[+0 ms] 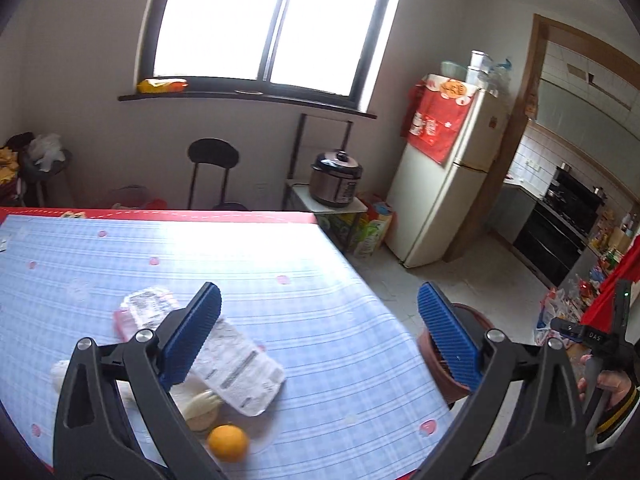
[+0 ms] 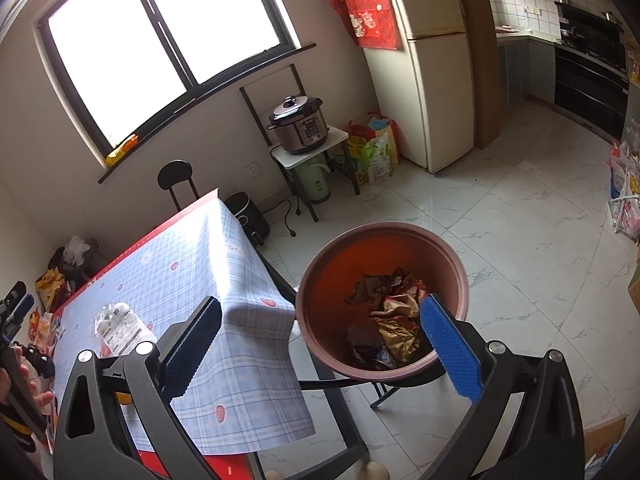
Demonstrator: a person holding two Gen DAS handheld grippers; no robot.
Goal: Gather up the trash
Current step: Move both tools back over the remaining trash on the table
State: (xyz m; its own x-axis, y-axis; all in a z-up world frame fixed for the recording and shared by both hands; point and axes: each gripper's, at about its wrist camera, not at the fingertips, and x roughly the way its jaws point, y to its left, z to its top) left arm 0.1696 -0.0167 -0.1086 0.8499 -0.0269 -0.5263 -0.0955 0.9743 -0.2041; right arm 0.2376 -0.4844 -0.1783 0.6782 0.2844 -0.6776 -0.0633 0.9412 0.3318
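Note:
A clear and white plastic wrapper (image 1: 224, 356) lies on the blue checked tablecloth (image 1: 280, 264), partly behind my left finger; it also shows in the right wrist view (image 2: 120, 326). An orange (image 1: 228, 442) and a pale crumpled scrap (image 1: 202, 404) lie just below it. My left gripper (image 1: 320, 336) is open and empty above the table's near right part. My right gripper (image 2: 320, 344) is open and empty, above and in front of the brown trash bin (image 2: 320, 264), which holds several crumpled wrappers (image 2: 390, 312). The bin's rim also shows in the left wrist view (image 1: 436, 364).
The table's right edge and corner (image 2: 264, 308) drop to a white tiled floor (image 2: 500, 240). A black chair (image 1: 212, 168), a pressure cooker on a small stand (image 1: 336, 178), a fridge (image 1: 448, 176) and bags stand along the walls.

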